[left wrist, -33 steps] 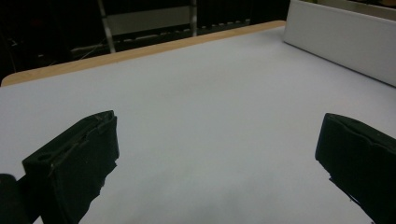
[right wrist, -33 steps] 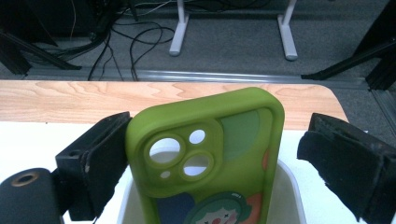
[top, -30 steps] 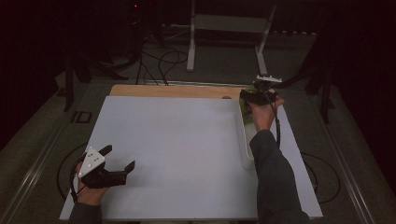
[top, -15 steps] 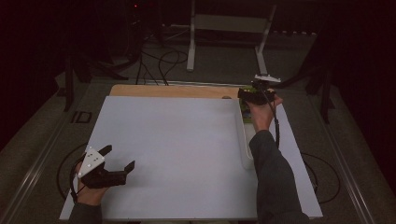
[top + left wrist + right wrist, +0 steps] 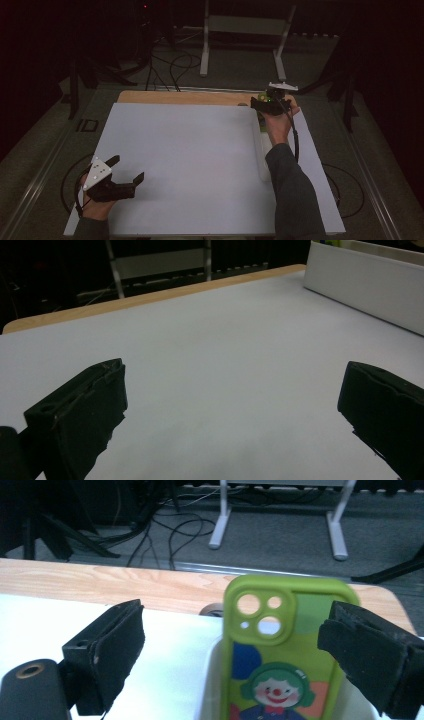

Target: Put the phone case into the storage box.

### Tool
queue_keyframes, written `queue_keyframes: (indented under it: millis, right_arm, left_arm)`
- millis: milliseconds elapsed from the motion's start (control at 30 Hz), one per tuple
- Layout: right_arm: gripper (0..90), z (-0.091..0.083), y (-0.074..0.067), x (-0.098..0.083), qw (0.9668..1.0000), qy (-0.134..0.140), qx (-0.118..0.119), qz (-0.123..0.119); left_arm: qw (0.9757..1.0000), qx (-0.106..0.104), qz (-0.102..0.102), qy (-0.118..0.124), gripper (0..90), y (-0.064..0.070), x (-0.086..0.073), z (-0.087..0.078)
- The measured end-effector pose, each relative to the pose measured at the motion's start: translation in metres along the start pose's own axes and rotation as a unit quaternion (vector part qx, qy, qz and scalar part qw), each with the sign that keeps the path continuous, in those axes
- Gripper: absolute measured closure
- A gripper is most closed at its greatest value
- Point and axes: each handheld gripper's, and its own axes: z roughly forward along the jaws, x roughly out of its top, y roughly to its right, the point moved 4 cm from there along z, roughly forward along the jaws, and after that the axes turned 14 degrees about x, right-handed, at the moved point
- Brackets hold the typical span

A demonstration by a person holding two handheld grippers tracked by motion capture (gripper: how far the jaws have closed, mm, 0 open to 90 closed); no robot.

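Inspecting our right claw (image 5: pixel 230 650), we find it released, jaws either side of the green phone case (image 5: pixel 285 650); our left claw (image 5: pixel 232 415) is released over bare worktop (image 5: pixel 215 340).

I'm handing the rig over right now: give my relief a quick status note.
Left gripper: open, holding nothing, low over the white mat near the front left corner.
Right gripper: open at the far right, fingers either side of the green phone case, not closed on it.
The case stands upright in the white tray on the right side of the mat.
Done: right gripper lined up on the case.
Left: likely close on the case and lift it out.
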Motion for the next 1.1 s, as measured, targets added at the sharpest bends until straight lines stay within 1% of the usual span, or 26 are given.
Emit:
queue_keyframes:
  millis: [367,633,867,1100]
  right_arm:
    - [11.4,-0.008,-0.013,-0.006,0.9997,0.0,0.023,-0.01]
    - [12.3,-0.014,-0.026,-0.011,0.9989,-0.006,0.043,-0.017]
    - [12.3,-0.017,-0.038,-0.02,0.9977,-0.016,0.056,-0.034]
    - [11.0,-0.026,-0.051,-0.026,0.9958,-0.022,0.073,-0.051]
  left_arm:
    - [1.0,0.0,0.001,0.001,0.2,0.001,0.001,0.0]
    - [1.0,-0.002,0.003,0.001,0.2,0.003,0.002,0.001]
    - [1.0,-0.002,0.003,0.001,0.2,0.003,0.001,0.0]
    - [1.0,-0.002,0.002,0.0,0.2,0.003,0.001,0.001]
